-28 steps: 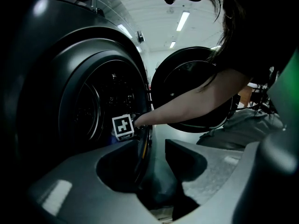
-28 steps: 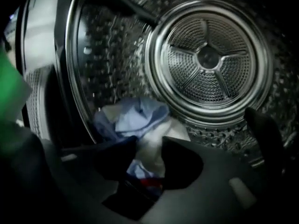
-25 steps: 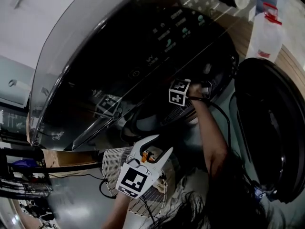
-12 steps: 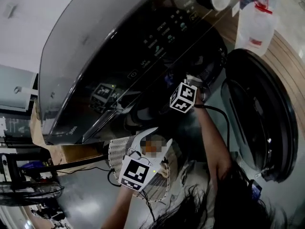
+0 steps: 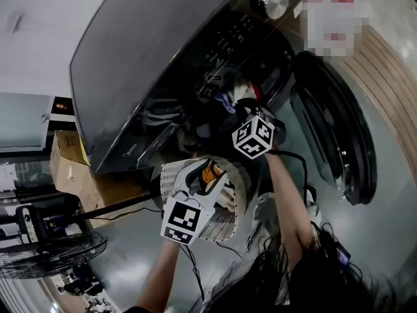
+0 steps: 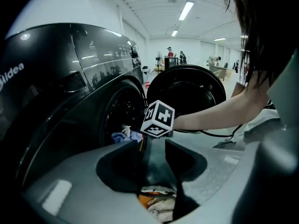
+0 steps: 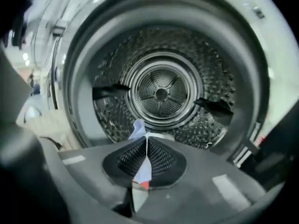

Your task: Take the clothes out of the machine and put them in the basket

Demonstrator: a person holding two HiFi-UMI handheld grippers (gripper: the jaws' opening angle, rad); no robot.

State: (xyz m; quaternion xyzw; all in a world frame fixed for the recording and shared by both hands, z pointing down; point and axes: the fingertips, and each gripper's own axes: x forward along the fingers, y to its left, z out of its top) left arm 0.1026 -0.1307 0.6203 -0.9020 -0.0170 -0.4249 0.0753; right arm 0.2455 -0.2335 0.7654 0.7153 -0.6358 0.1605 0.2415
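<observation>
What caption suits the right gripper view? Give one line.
Right gripper shut on pale blue cloth, facing the washer drum.

I note grey floor [image 5: 384,194] carrying the machine [image 5: 150,64]; white basket [image 5: 225,220] just before the machine, cardboard box [image 5: 68,168] beside the machine.

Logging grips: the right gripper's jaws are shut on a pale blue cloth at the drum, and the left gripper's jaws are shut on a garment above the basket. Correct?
One error: the left gripper view shows the left gripper with jaws apart and empty above the basket. The right gripper is shut on the pale blue cloth at the drum.
</observation>
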